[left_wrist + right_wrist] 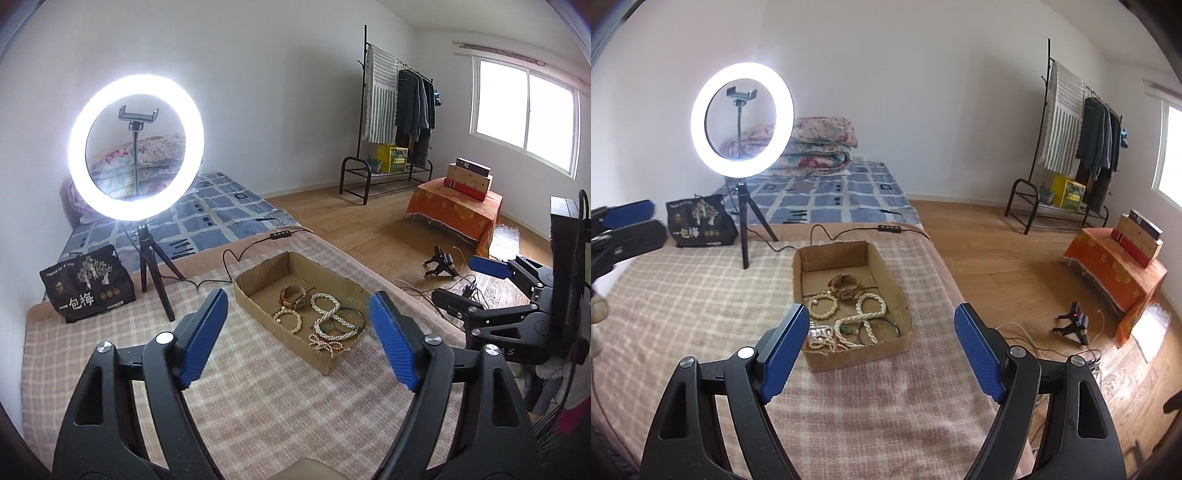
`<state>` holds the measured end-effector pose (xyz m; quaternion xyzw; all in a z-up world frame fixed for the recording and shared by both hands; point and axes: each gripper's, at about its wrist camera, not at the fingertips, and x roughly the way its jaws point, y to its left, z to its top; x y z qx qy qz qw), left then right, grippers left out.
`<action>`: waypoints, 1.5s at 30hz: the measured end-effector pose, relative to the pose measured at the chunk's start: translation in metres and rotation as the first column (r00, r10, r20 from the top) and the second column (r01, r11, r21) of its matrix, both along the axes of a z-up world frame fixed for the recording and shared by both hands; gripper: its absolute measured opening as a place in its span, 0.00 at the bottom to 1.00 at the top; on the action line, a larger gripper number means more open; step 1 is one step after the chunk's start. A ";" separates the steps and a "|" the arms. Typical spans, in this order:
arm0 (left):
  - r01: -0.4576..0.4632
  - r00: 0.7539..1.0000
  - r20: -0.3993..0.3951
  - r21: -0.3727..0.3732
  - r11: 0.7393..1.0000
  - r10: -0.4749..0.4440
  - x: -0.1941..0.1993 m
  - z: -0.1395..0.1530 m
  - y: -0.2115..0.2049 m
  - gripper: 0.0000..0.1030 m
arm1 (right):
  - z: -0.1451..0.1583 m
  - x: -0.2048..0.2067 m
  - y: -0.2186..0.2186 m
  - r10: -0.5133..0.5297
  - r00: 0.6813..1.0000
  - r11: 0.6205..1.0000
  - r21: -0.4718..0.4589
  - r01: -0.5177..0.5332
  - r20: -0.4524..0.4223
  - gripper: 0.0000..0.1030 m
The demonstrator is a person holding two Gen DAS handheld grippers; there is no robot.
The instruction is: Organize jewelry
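The left gripper point(297, 325) is closest, up above the blanket point(258, 398). Its blue jaws are wide apart and hold nothing. The right gripper point(882, 339) hangs the same way, jaws wide and bare.

Just past both grippers sits a box point(816, 254) with no lid, flat on the checked blanket. All the jewelry is inside it, near the front end. A brown watch point(845, 286) lies in the middle. A small bead bracelet point(823, 306) lies to its left. A long pearl string point(866, 319) loops in a figure eight, and it touches some thin dark bangles point(882, 330). A little clump of small pearls point(820, 338) sits in the near corner; it may be a tangled chain, but it is too small to tell. The back half of the box is bare cardboard.

Behind the box stands a glowing ring light point(742, 120) on a tripod. Its cord point(827, 230) runs along the blanket. A black bag point(698, 223) sits left of the tripod.
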<state>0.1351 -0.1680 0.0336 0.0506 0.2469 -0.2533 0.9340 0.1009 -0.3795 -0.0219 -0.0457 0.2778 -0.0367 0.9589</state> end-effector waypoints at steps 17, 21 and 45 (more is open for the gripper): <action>-0.050 0.999 0.010 0.082 0.995 0.049 -0.029 -0.029 0.014 0.94 | -0.011 -0.005 0.010 -0.018 1.000 1.000 0.006 0.018 0.010 0.80; -0.055 0.998 0.014 0.100 0.993 0.054 -0.033 -0.033 0.016 0.97 | -0.011 -0.006 0.012 -0.023 1.000 1.000 0.017 0.023 0.017 0.80; -0.083 0.996 0.029 0.111 0.990 0.081 -0.045 -0.028 0.022 1.00 | -0.016 -0.001 0.021 -0.006 1.000 1.000 -0.002 0.006 0.003 0.82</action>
